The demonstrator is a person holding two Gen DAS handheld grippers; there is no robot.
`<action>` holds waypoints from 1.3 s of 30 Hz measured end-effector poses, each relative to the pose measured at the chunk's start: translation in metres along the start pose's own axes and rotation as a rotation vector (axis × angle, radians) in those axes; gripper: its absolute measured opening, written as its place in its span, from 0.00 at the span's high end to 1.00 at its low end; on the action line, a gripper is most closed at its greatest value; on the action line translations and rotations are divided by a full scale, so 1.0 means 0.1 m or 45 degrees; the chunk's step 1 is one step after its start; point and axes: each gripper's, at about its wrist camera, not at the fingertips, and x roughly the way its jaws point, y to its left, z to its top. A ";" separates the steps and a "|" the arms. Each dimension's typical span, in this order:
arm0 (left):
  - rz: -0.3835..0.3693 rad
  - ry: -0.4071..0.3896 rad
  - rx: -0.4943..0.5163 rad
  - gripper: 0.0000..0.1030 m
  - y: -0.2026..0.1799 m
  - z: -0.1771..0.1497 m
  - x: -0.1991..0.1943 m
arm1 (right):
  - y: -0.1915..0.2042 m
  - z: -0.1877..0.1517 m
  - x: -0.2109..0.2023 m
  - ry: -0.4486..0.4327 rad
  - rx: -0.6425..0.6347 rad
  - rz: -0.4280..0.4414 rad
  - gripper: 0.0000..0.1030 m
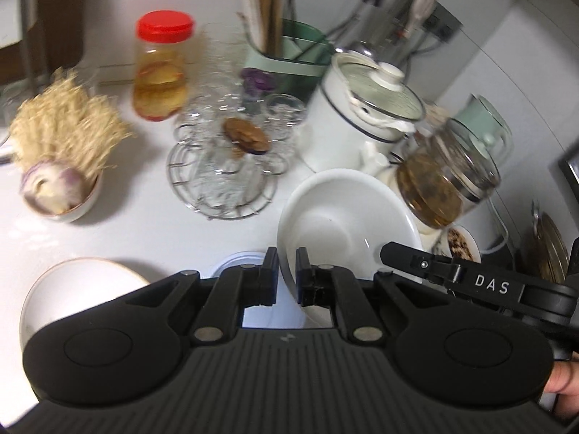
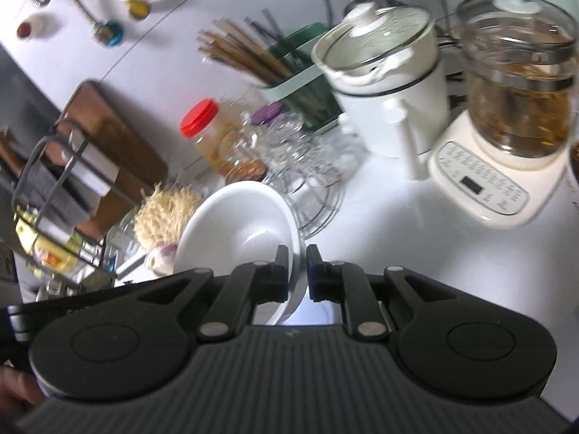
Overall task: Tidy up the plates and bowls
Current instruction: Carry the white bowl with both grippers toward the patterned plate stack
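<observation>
A white bowl (image 1: 343,217) is held off the white counter by both grippers. My left gripper (image 1: 287,275) is shut on the bowl's near-left rim. My right gripper (image 2: 298,271) is shut on the bowl's (image 2: 235,231) right rim; its black arm marked DAS (image 1: 470,275) shows in the left wrist view. A second white plate (image 1: 72,289) lies on the counter at lower left. A pale blue-rimmed dish (image 1: 239,264) lies under the left gripper.
Behind stand a red-lidded jar (image 1: 163,68), a wire rack of glasses (image 1: 231,152), a chopstick holder (image 1: 286,54), a white electric pot (image 1: 365,112), a glass kettle (image 2: 517,90) on its base and a bowl of enoki and onion (image 1: 61,159). A knife rack (image 2: 65,166) stands left.
</observation>
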 end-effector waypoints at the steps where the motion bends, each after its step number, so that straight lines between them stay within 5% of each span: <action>1: 0.005 -0.001 -0.017 0.91 0.03 -0.01 0.00 | 0.02 0.01 0.03 0.016 -0.012 0.003 0.87; 15: 0.115 0.090 -0.230 0.91 0.42 -0.38 0.37 | 0.06 -0.11 0.62 0.223 -0.116 -0.023 0.87; 28: 0.183 0.131 -0.284 0.91 0.59 -0.53 0.59 | -0.08 -0.19 0.95 0.346 -0.153 0.013 0.87; 31: 0.196 0.143 -0.290 0.83 0.63 -0.53 0.58 | -0.09 -0.16 0.97 0.350 -0.154 -0.005 0.87; 32: 0.202 0.138 -0.296 0.74 0.64 -0.53 0.56 | -0.09 -0.15 0.97 0.355 -0.151 -0.011 0.85; 34: 0.216 0.133 -0.307 0.63 0.66 -0.53 0.53 | -0.12 -0.12 0.97 0.361 -0.128 -0.013 0.58; 36: 0.223 0.124 -0.309 0.62 0.66 -0.54 0.50 | -0.16 -0.09 0.95 0.353 -0.093 0.000 0.46; 39: 0.220 0.117 -0.323 0.60 0.68 -0.55 0.45 | -0.16 -0.07 0.95 0.350 -0.104 -0.021 0.46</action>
